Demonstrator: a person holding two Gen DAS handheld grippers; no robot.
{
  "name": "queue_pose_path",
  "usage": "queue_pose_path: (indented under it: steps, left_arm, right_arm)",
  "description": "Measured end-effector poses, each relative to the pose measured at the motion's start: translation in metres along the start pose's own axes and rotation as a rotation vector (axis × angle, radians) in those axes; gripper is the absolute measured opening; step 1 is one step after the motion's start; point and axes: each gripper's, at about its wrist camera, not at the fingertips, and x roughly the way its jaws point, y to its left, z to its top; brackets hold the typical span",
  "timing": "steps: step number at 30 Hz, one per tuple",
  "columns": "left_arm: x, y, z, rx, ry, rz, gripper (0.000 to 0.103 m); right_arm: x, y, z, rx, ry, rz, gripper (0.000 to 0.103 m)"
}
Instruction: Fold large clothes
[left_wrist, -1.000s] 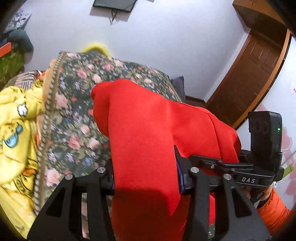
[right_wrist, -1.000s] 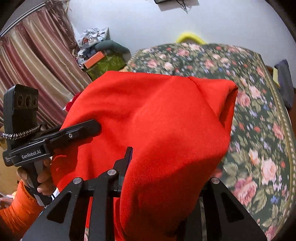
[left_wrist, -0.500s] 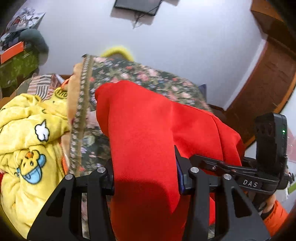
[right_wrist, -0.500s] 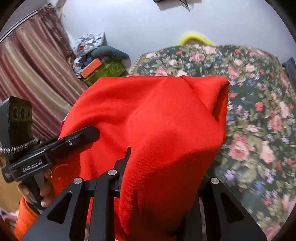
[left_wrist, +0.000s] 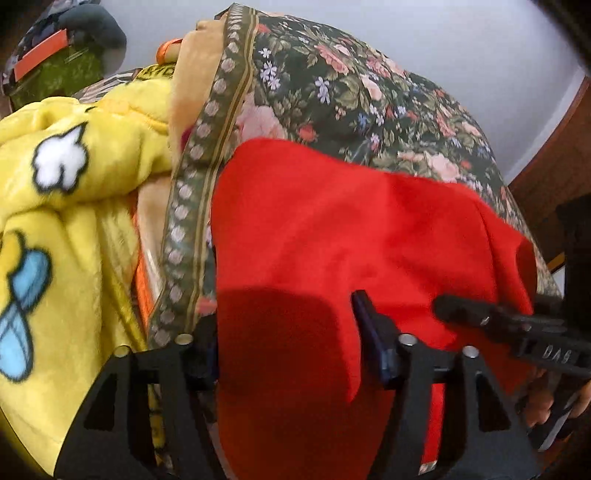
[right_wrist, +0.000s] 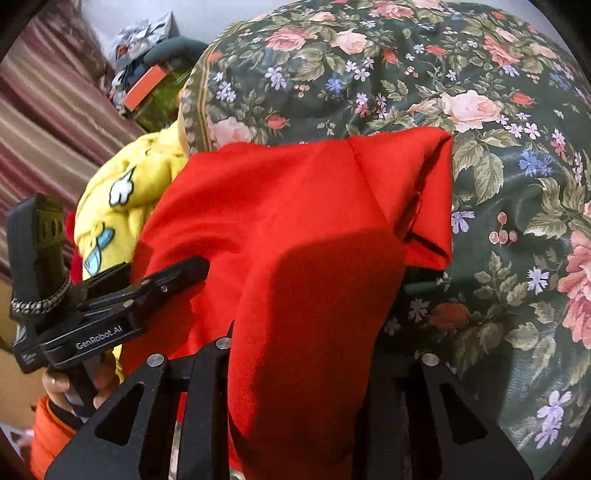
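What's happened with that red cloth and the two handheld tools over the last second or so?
Both tools came down toward the floral bedspread, bringing the red garment low over it; the wall has nearly left the view. The left tool has just been opening its jaws, the cloth between them. The right tool stays clamped on its fold. The yellow blanket beside the bedspread lies as before.

Right claw (right_wrist: 295, 354) has a red garment (right_wrist: 295, 229) bunched between its jaws; whether the pads press on it cannot be told, as the cloth hides them. The garment drapes forward over a floral bedspread (right_wrist: 498, 110). Left claw (right_wrist: 199, 264), gripped by a hand (right_wrist: 70, 387) in an orange sleeve (right_wrist: 48, 439), reaches the garment's left edge. Yellow blanket (right_wrist: 122, 192) lies behind it, beside a striped curtain (right_wrist: 44, 110).
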Motion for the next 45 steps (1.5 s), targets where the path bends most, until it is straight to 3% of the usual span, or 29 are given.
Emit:
queue_pose_path:
  steps: [5, 9, 13, 17, 22, 28, 34, 40, 45]
  left_arm:
    - [-0.037, -0.007, -0.016, 0.058, -0.015, 0.045, 0.07]
    - [-0.071, -0.025, -0.025, 0.142, -0.064, 0.089, 0.07]
    - [-0.085, -0.049, -0.039, 0.206, -0.095, 0.086, 0.078]
    - [-0.068, -0.055, -0.051, 0.192, -0.053, 0.082, 0.085]
    - [-0.035, -0.048, -0.072, 0.213, 0.039, 0.188, 0.086]
    - [-0.053, -0.029, -0.095, 0.15, 0.06, 0.15, 0.087]
    - [-0.102, -0.037, -0.095, 0.132, 0.001, 0.207, 0.087]
    - [-0.184, -0.064, -0.095, 0.104, -0.141, 0.157, 0.087]
    - [-0.259, -0.102, -0.1, 0.141, -0.286, 0.109, 0.087]
  right_arm:
    - [-0.032, 0.005, -0.016, -0.084, -0.019, -0.105, 0.031]
    - [-0.069, 0.016, -0.028, -0.166, -0.12, -0.225, 0.033]
    - [-0.086, 0.038, -0.033, -0.226, -0.199, -0.232, 0.044]
    - [-0.068, 0.046, -0.039, -0.268, -0.149, -0.239, 0.052]
    - [-0.043, 0.026, -0.054, -0.276, -0.034, -0.339, 0.052]
    - [-0.075, 0.004, -0.069, -0.216, -0.059, -0.295, 0.053]
    - [-0.124, 0.023, -0.082, -0.209, -0.139, -0.281, 0.053]
    - [-0.187, 0.061, -0.096, -0.211, -0.265, -0.208, 0.053]
    - [-0.244, 0.098, -0.113, -0.252, -0.377, -0.161, 0.053]
